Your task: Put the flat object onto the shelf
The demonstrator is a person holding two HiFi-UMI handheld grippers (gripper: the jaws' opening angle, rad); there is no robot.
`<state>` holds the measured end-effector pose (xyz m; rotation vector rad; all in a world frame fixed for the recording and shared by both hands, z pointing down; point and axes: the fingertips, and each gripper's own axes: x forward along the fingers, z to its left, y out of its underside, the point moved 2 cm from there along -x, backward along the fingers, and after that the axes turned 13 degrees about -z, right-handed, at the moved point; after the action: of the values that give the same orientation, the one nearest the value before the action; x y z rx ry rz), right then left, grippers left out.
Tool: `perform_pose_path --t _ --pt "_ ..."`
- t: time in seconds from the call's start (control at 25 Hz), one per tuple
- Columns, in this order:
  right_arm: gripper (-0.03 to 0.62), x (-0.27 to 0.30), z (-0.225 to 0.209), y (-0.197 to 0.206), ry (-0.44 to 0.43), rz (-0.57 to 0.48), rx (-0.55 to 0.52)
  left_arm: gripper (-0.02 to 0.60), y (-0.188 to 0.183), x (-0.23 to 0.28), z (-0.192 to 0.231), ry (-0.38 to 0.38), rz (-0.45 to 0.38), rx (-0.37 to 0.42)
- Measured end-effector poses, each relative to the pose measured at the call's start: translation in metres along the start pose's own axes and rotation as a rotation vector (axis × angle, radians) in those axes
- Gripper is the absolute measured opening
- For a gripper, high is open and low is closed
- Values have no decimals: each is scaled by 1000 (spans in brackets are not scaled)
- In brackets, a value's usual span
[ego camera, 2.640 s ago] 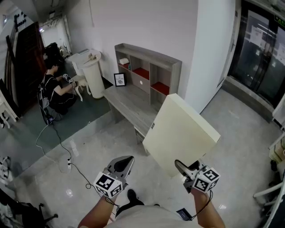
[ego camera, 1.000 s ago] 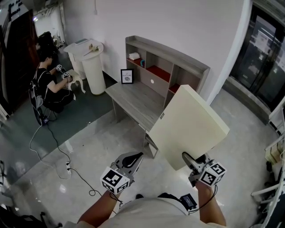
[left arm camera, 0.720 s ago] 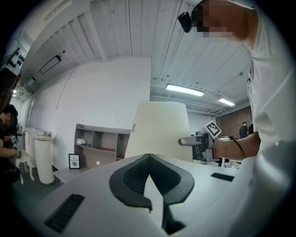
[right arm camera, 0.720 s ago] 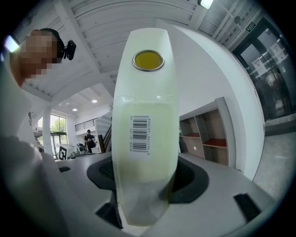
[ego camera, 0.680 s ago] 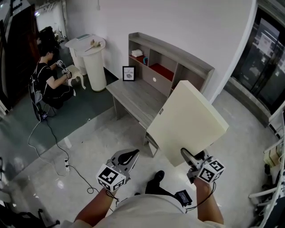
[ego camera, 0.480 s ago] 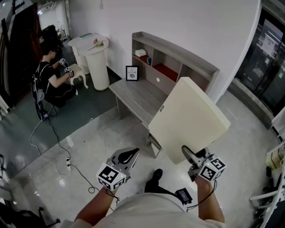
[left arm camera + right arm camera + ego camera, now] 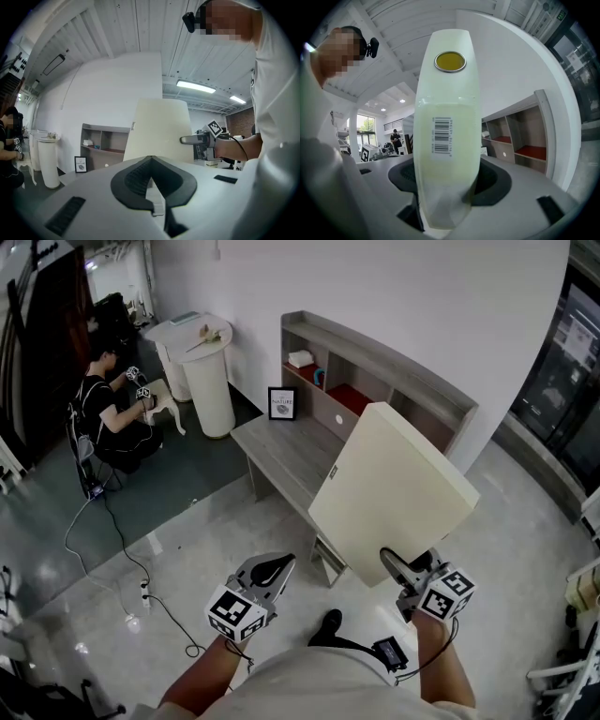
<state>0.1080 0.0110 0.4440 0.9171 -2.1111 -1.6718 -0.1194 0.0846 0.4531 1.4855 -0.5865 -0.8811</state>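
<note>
The right gripper (image 7: 445, 185) has its jaws spread wide and clamped on the lower edge of the flat board (image 7: 394, 493), a cream panel whose narrow edge fills the middle of the right gripper view and carries a barcode label (image 7: 441, 135) and, higher up, a yellow round sticker (image 7: 450, 61). The left gripper (image 7: 151, 159) has its jaws brought together at the tips, with nothing between them, and it hangs apart from the board, to its left and lower in the head view. The board is held up in the air, tilted, with its broad face turned toward the head camera, above the pale glossy floor (image 7: 187, 549). Beyond it, against the white wall, stands the grey shelf unit (image 7: 398, 360), with open compartments, some of them lined in red. A grey desk top (image 7: 281, 442) juts out from the unit, and the board covers the right part of both in the head view. A small framed picture (image 7: 282, 402) leans at the back of the desk top. Left of the desk stands a white round pedestal (image 7: 211, 381), and further left a person (image 7: 108, 418) in dark clothes crouches on the darker floor. A cable (image 7: 117, 540) trails across the floor.
</note>
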Motion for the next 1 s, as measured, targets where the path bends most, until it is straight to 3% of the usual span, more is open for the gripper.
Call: perform_pose_path --t 0.24,0.56,1.0 --pt "288 40 -56 -21 -34 2 10 12 4 68 30 -10 -3 3" --pt "288 81 -128 -74 -82 10 -88 12 1 158 64 -9 -30 26" --pt "288 137 -187 -125 -85 -3 -174 12 -9 226 110 20 -26 70"
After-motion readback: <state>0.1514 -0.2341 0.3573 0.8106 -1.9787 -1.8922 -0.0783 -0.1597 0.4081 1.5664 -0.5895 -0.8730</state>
